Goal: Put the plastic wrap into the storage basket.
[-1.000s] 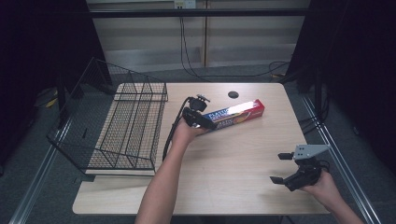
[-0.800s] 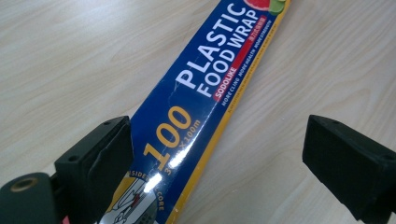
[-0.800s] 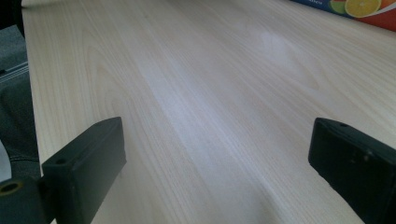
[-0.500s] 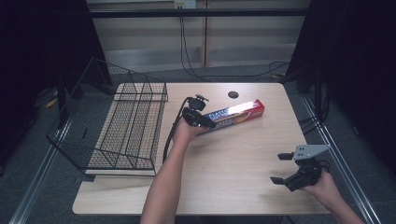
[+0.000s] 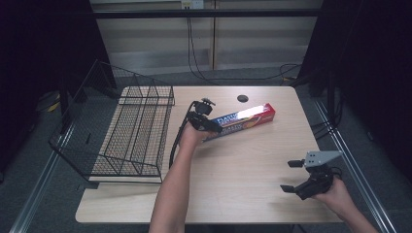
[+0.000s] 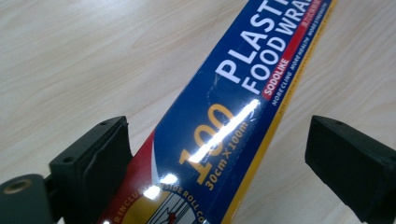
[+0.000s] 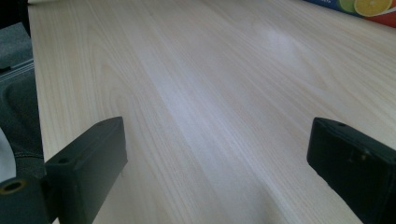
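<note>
High view: the left gripper (image 5: 210,125), forearm stretched toward twelve o'clock, straddles the one plastic-wrap box (image 5: 250,118) mid-table with jaws spread; the right gripper (image 5: 295,176), also spread, hovers at four o'clock.

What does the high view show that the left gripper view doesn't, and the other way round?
The high view alone takes in the wire basket, the right gripper open near the table's edge, and both forearms. The left gripper view alone makes the plastic wrap box's print readable: "100" and "30cm x 100m". Both show the box lying on the table with the left gripper open around it.
</note>
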Demonstrator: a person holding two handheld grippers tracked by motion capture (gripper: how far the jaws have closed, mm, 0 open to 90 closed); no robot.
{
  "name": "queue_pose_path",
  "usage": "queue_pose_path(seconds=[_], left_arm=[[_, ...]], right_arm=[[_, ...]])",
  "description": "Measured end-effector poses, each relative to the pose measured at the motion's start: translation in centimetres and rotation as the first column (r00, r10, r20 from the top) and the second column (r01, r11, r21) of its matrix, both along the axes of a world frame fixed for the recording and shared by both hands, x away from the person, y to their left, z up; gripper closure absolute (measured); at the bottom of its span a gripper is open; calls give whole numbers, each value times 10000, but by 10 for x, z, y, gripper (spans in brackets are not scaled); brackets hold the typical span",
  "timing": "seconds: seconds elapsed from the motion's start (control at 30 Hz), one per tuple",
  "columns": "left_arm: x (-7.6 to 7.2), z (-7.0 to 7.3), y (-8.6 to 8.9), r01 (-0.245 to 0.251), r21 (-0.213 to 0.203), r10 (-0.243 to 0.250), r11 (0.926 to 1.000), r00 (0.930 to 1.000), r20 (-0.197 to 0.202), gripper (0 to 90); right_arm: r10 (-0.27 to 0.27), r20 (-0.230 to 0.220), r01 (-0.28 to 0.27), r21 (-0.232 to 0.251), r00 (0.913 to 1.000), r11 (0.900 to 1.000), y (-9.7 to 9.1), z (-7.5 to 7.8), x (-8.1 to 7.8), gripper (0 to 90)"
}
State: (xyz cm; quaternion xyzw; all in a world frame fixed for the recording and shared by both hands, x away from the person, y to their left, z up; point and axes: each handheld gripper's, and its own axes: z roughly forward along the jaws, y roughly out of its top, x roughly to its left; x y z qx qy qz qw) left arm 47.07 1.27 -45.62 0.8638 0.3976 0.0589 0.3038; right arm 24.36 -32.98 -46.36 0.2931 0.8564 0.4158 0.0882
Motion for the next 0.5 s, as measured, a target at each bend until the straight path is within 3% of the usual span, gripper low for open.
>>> queue_pose_path(seconds=[0.03,0.1,0.13,0.37,0.5], left_arm=[[0,1,1,136,155,-136,9998,9999,-4,87],[-1,0,-1,-72,93,71,9999,9999,157,125],[-1,2,2,178,359,-183,9992,9998,127,155],[-3,1,5,176,66,-175,9998,9998,-67,219],[-4,2,8,570,146,-567,9983,9982,-209,241]], right_arm=[[24,0,-24,21,10000,10000,-1,0,0,48],[16,-10,-16,64,10000,10000,-1,0,0,48],[13,-31,-13,86,10000,10000,-2,0,0,47],[14,-19,-14,98,10000,10000,-2,1,0,47],[8,-33,-8,155,10000,9999,-2,1,0,47]])
